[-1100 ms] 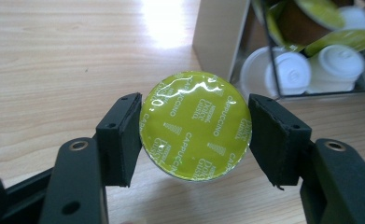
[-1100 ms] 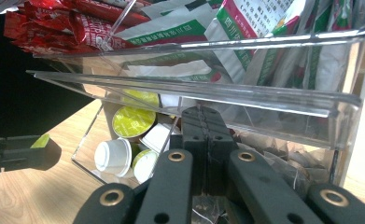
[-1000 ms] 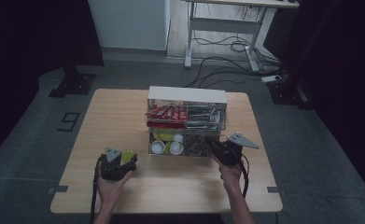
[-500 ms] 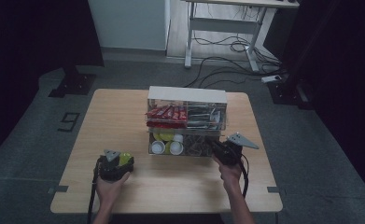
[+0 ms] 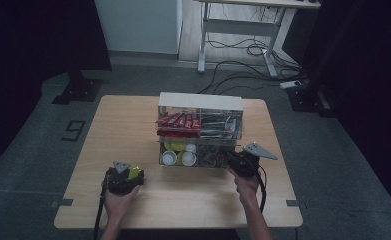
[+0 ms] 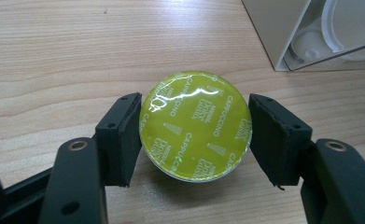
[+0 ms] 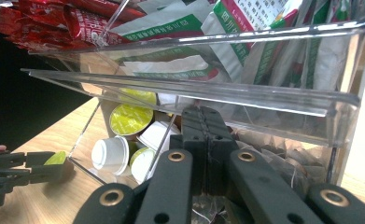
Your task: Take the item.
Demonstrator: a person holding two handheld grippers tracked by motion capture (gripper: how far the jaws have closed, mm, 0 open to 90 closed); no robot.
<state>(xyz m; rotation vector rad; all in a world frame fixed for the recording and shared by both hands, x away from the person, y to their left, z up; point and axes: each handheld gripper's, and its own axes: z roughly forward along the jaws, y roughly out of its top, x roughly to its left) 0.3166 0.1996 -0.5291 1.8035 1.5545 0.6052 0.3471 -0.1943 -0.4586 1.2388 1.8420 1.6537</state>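
A lime-green coffee capsule (image 6: 196, 126) with a foil lid sits between the pads of my left gripper (image 6: 196, 116), which is shut on it just above the wooden table. From above, that gripper (image 5: 128, 176) and capsule (image 5: 134, 172) are at the front left, apart from the clear two-tier organizer (image 5: 200, 100). My right gripper (image 7: 203, 116) is shut with nothing in it. Its tips rest against the front of the lower tier, under the clear shelf. In the high view it (image 5: 235, 159) is at the organizer's front right corner.
The lower tier holds more green capsules (image 7: 126, 119) and white pods (image 7: 110, 151). The upper tier has red sachets (image 5: 178, 121) and green-and-white packets (image 7: 245, 28). Bare table (image 5: 128, 125) lies left of the organizer. Cables trail from both grippers toward the near edge.
The left gripper with the capsule has shifted very slightly toward the near edge. The right gripper has stayed in place.
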